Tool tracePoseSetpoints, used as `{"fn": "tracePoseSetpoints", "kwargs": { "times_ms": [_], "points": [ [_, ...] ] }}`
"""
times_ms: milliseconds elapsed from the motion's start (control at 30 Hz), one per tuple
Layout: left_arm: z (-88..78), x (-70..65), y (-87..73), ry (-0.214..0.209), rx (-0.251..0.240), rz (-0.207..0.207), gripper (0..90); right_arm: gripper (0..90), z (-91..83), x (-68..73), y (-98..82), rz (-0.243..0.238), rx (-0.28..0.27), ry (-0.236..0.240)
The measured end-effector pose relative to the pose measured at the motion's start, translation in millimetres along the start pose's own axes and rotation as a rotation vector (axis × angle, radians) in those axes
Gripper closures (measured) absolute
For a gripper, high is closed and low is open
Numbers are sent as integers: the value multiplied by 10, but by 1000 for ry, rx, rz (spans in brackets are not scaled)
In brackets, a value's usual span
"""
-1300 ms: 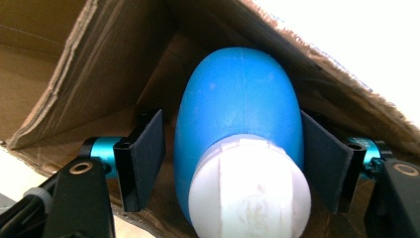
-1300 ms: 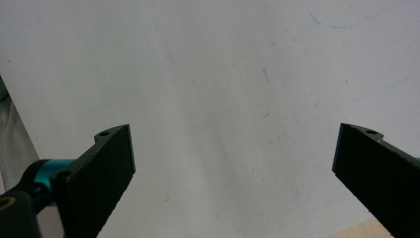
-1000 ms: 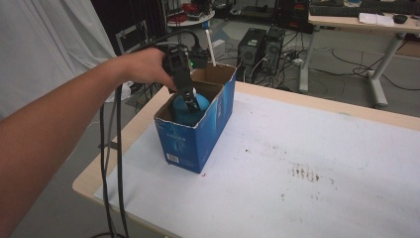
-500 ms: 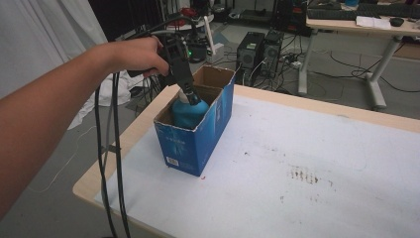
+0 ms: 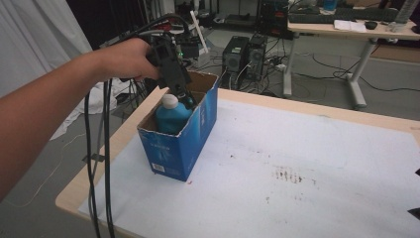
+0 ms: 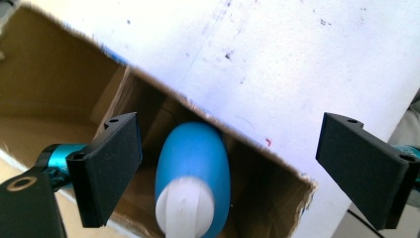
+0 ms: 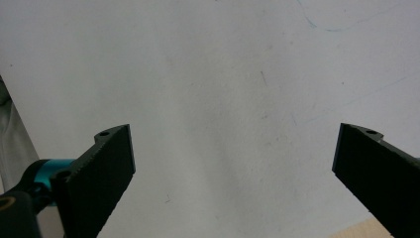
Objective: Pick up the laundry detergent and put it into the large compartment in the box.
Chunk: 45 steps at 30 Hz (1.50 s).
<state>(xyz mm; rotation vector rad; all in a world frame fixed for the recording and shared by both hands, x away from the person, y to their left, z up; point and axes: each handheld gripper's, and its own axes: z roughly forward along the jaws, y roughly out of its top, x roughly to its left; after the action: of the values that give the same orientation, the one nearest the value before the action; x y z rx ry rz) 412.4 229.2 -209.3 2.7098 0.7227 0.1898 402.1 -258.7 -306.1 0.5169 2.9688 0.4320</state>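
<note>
Judging the bottle set in the box, I have the left gripper just opening off it, right gripper open, idle.

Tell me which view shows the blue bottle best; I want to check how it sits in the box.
The high view: the blue bottle stands upright in the blue cardboard box, white cap up. The left gripper view looks down on the bottle's cap and shoulder, with the left tongs open and apart from it. The right gripper view faces bare white table.
</note>
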Motion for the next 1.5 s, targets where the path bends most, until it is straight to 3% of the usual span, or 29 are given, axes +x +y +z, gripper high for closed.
{"fn": "tracePoseSetpoints", "kwargs": {
  "times_ms": [100,333,467,667,800,1067,1267,1500],
  "points": [
    [15,-54,89,19,-2,15,24,19,-6,3,0,3,-5,2],
    [51,-177,316,72,-6,58,16,19,-21,6,-12,2,-15,-1],
    [60,-261,453,59,-6,104,16,19,-31,7,-21,3,-20,-3],
    [76,-384,663,100,-32,109,17,19,-28,8,-14,3,-22,-5],
    [120,-456,797,69,-50,122,16,19,-18,11,3,1,-26,-4],
    [258,-557,1010,48,-46,132,17,19,-20,11,8,6,-27,-11],
    [399,-668,1146,26,-38,179,17,19,-15,7,21,1,-32,-12],
    [643,-772,1284,5,17,236,16,19,10,19,36,1,-33,-11]
  ]
}}
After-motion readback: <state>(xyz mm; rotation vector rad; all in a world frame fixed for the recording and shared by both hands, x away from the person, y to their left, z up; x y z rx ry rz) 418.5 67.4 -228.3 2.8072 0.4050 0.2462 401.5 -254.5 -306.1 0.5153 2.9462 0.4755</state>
